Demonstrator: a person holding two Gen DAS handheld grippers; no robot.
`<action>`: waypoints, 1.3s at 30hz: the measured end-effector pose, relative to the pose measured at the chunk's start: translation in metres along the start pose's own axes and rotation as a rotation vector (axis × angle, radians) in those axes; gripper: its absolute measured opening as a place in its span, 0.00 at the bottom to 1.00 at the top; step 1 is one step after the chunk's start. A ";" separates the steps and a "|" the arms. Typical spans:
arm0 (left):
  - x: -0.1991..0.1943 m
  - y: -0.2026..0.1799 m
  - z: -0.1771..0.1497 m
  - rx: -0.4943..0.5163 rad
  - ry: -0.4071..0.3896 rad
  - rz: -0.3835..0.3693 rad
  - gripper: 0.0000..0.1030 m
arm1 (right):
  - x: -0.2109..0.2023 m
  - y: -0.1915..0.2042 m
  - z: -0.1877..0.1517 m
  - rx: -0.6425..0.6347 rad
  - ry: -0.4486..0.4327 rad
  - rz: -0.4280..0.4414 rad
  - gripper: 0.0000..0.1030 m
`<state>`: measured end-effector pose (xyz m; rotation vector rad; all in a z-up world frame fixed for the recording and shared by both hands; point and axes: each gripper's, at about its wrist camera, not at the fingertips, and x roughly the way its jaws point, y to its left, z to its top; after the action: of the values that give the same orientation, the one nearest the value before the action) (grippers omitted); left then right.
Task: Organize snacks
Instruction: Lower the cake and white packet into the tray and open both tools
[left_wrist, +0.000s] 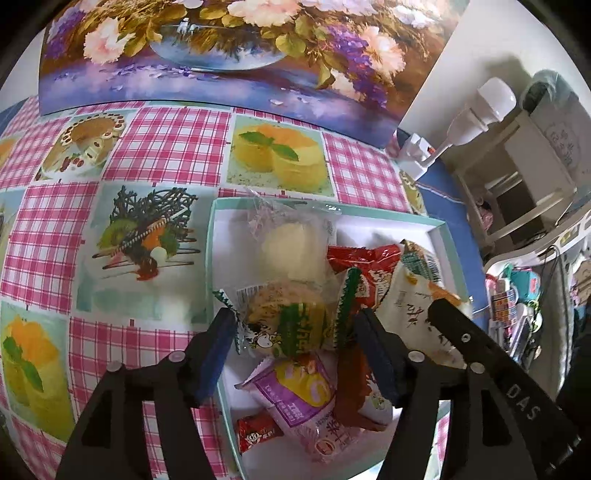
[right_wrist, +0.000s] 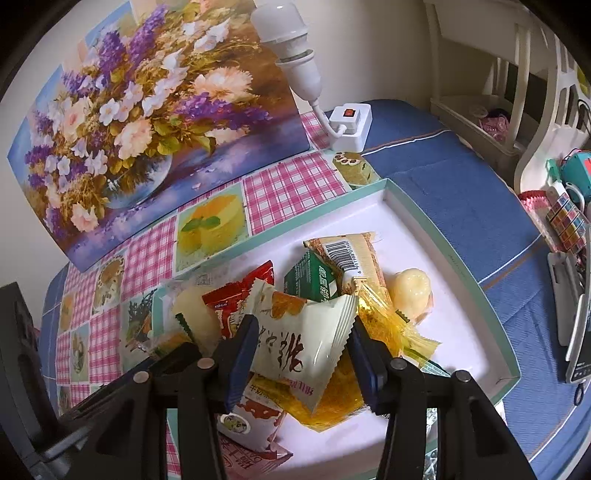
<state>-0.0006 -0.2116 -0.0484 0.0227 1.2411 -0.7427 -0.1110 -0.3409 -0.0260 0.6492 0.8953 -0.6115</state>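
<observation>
A white tray with a teal rim (left_wrist: 439, 229) holds a heap of wrapped snacks. My left gripper (left_wrist: 295, 332) is open over the tray's near left corner. A round cake in a green-and-clear wrapper (left_wrist: 288, 321) lies between its fingers, and the pads stand off it. My right gripper (right_wrist: 303, 325) is shut on a cream packet with brush lettering (right_wrist: 303, 343), held above the heap. The same packet (left_wrist: 410, 306) shows in the left wrist view beside the right gripper's finger (left_wrist: 454, 325). A red packet (left_wrist: 354, 258), a purple packet (left_wrist: 295, 395) and a pale jelly cup (right_wrist: 412, 291) lie in the tray.
A flower painting (right_wrist: 147, 122) leans against the wall behind the checked tablecloth (left_wrist: 147, 147). A white lamp on a switch base (right_wrist: 347, 125) stands by the tray's far corner. Blue cloth (right_wrist: 461, 192) lies right of the tray, with cluttered white shelves (right_wrist: 517, 110) beyond.
</observation>
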 end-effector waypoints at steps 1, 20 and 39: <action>-0.002 0.000 0.000 -0.002 -0.004 -0.004 0.72 | 0.000 0.000 0.000 0.000 0.000 0.000 0.52; -0.032 0.029 0.008 -0.038 -0.109 0.177 0.91 | -0.001 0.015 0.000 -0.076 -0.012 -0.010 0.86; -0.032 0.052 0.009 -0.063 -0.114 0.305 0.96 | 0.003 0.028 -0.005 -0.156 -0.043 -0.034 1.00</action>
<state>0.0299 -0.1592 -0.0375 0.1142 1.1195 -0.4342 -0.0921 -0.3198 -0.0236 0.4796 0.9053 -0.5772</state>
